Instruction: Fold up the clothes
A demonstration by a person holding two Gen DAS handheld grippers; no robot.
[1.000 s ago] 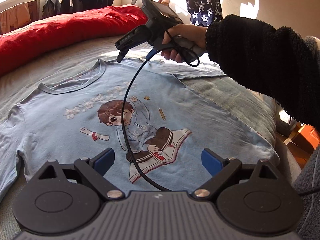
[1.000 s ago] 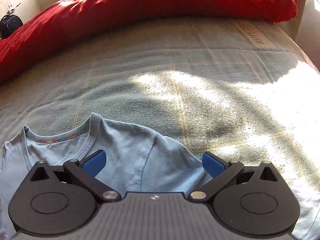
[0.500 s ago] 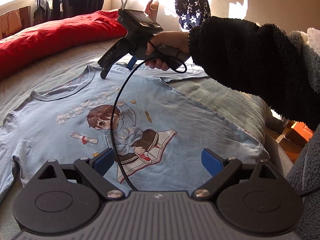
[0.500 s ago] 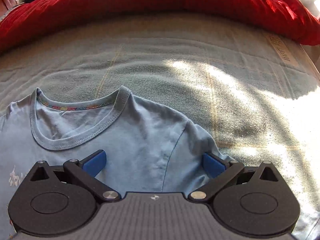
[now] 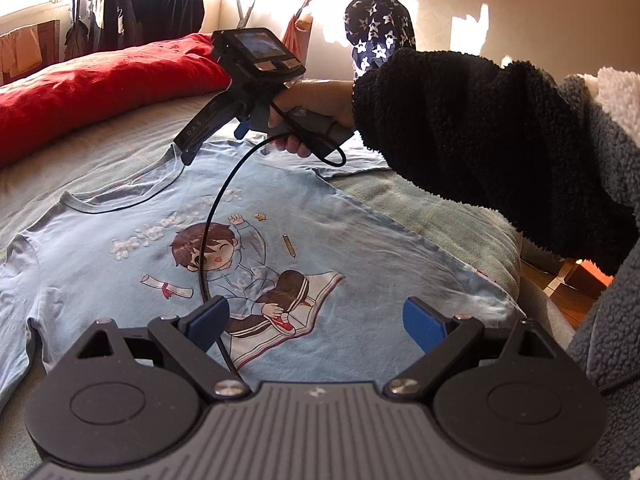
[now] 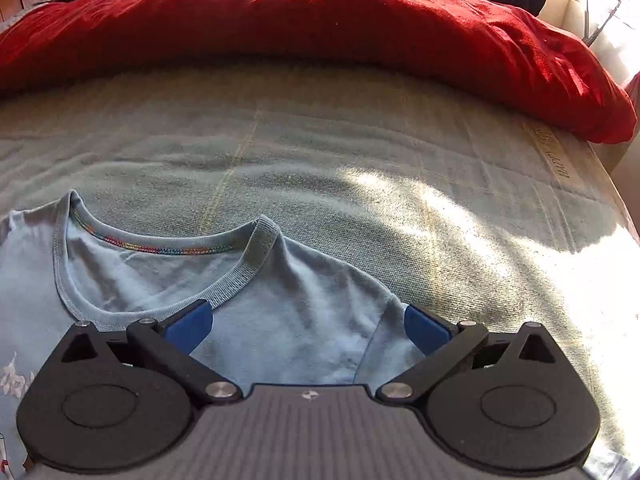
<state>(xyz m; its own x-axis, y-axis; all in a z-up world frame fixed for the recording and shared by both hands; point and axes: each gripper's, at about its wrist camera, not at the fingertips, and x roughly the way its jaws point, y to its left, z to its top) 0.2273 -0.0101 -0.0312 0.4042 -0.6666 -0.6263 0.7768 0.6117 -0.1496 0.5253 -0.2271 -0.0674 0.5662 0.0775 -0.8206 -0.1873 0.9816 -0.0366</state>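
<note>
Grey-green woven bedcover (image 6: 360, 168) spans the bed, with a red duvet (image 6: 320, 28) heaped along its far edge and a pale blue T-shirt (image 5: 340, 264) spread flat, print side up, on the near part, one sleeve reaching toward the bed's edge. Above the shirt's shoulder beside the ribbed collar (image 6: 240, 280) hovers the right gripper (image 6: 306, 326), held by a hand (image 5: 316, 108) in a black fleecy sleeve (image 5: 480, 148), its blue-padded fingers spread wide and gripping nothing. Over the shirt's lower hem the left gripper (image 5: 316, 320) hangs with fingers equally wide apart and empty, a black cable (image 5: 208, 240) trailing across the cartoon print (image 5: 240, 272).
</note>
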